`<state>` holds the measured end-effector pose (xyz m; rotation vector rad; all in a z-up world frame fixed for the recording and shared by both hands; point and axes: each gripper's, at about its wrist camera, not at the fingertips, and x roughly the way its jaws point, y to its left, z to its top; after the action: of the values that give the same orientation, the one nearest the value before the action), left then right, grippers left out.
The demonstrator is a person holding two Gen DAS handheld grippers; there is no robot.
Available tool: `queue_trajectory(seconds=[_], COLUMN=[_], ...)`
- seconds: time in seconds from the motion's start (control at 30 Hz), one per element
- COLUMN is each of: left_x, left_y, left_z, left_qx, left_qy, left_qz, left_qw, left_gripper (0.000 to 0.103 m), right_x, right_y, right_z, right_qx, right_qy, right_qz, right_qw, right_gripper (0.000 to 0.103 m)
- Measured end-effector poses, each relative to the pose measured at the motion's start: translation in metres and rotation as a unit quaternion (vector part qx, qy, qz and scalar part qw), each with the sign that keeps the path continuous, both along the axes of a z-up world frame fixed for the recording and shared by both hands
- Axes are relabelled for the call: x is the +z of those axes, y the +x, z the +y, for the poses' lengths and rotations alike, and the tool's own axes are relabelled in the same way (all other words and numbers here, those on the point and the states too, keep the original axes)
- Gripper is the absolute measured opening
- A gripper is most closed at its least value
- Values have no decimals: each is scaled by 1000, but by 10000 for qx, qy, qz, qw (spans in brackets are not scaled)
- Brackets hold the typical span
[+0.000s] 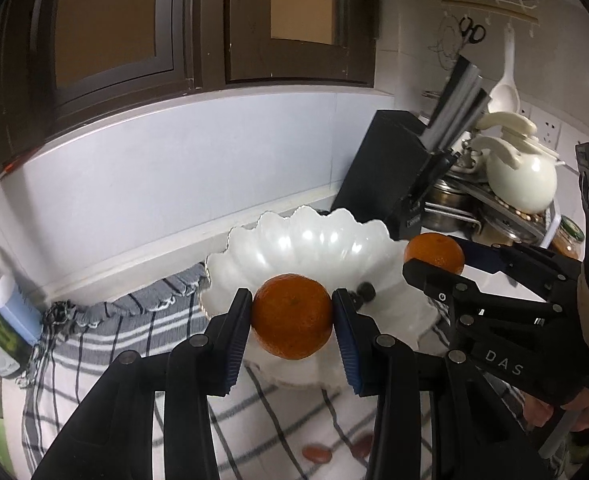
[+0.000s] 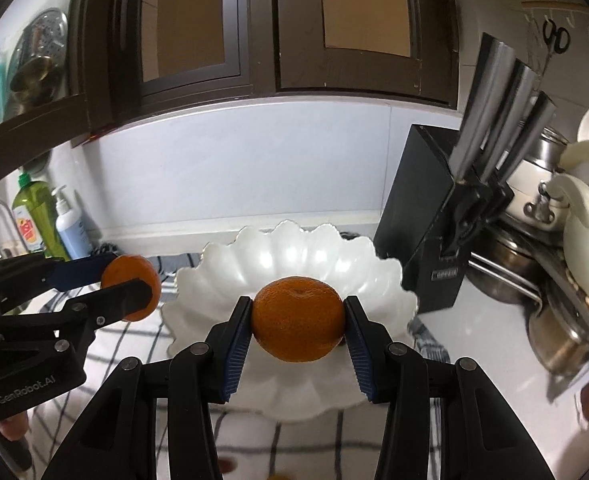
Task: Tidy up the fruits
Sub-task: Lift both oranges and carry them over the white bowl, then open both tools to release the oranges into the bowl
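Observation:
My left gripper (image 1: 292, 316) is shut on an orange mandarin (image 1: 292, 318), held above the near rim of a white scalloped bowl (image 1: 314, 240). My right gripper (image 2: 298, 320) is shut on a second mandarin (image 2: 298, 318), held above the same bowl (image 2: 294, 252). In the left wrist view the right gripper (image 1: 434, 258) enters from the right with its mandarin (image 1: 434, 254) at the bowl's right rim. In the right wrist view the left gripper (image 2: 130, 284) enters from the left with its mandarin (image 2: 134, 286) beside the bowl's left rim. A small dark object (image 1: 368, 291) lies in the bowl.
The bowl stands on a striped, checked cloth (image 1: 106, 332) on a white counter. A black knife block (image 2: 434, 216) is to the bowl's right, with steel pots (image 2: 510, 264) and a white kettle (image 1: 522, 180) beyond. Soap bottles (image 2: 54, 224) stand at left. Reddish dates (image 1: 318, 454) lie on the cloth.

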<state>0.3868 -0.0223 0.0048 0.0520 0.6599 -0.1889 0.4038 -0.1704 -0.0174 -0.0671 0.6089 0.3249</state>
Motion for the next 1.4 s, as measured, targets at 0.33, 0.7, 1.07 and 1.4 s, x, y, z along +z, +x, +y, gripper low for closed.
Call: queue_trajectory(seconds=[0.33,0.7,1.07,1.4], left_x=[-16,-54,-87,-90], left_y=[66,117,158,165], left_z=[1,-7,-12,-12], left_qx=[7,70,128,269], left_qy=[-73,159,307,412], left_qz=[588,1110,1621,1561], left_qw=[9982,9937,9862,9865], left_gripper=[41,41,41,57], right_x=[-12,-44,-79,-94], right_y=[60,121,156,166], right_z=[10,22,23,18], right_qx=[2,-21,-56,-106], right_qy=[-259,-670,-850,-759], right_qz=[393,990,1655,2018], right_qw=[9989,9928,9825,9764], right_gripper=[46,46,47,49])
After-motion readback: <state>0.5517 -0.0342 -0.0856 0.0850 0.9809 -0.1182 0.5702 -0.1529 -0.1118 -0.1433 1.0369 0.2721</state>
